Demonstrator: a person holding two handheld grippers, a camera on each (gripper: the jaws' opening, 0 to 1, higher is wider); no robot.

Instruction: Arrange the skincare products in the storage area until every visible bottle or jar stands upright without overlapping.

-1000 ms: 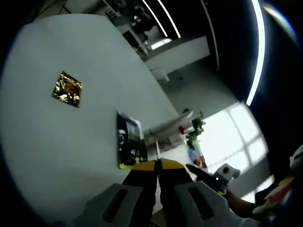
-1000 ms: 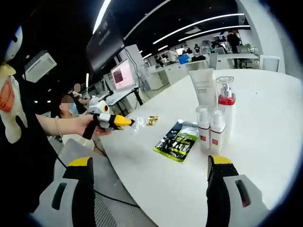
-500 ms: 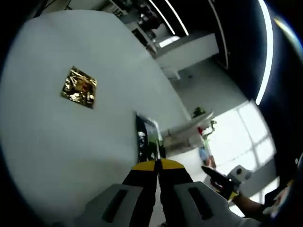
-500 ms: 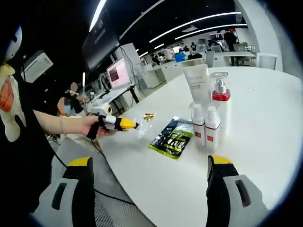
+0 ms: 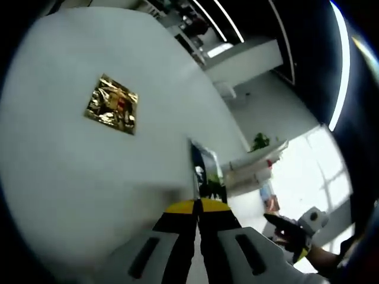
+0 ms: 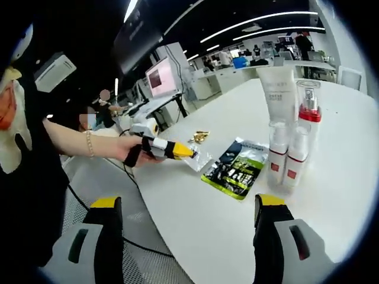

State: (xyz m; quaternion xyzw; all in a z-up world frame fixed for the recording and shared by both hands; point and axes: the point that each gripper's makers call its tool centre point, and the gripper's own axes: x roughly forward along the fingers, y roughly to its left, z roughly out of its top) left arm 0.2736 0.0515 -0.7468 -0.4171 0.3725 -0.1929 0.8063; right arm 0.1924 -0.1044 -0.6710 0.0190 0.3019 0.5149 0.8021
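On the white table (image 6: 195, 228) stand a tall white tube (image 6: 277, 93), a clear pump bottle with a red collar (image 6: 309, 116) and two small red-labelled bottles (image 6: 277, 157), all upright and close together. A black-and-green pouch (image 6: 237, 170) lies flat in front of them, and a gold sachet (image 6: 199, 136) lies farther back. My left gripper (image 6: 190, 152), held by a hand, is shut on a small clear packet (image 6: 204, 161) just above the table near the pouch. In the left gripper view the gold sachet (image 5: 112, 105) and the pouch (image 5: 204, 171) lie beyond the shut left gripper (image 5: 197, 204). My right gripper (image 6: 188, 204) is open and holds nothing.
The table's near edge (image 6: 154, 201) curves past the left gripper, with grey floor and a cable below. Desks with a lit monitor (image 6: 159, 78) and a seated person stand behind. The right gripper (image 5: 293, 228) shows in the left gripper view at lower right.
The left gripper has moved in over the table toward the pouch with the clear packet in it. The gold sachet looms larger in its view. The right gripper stays open.
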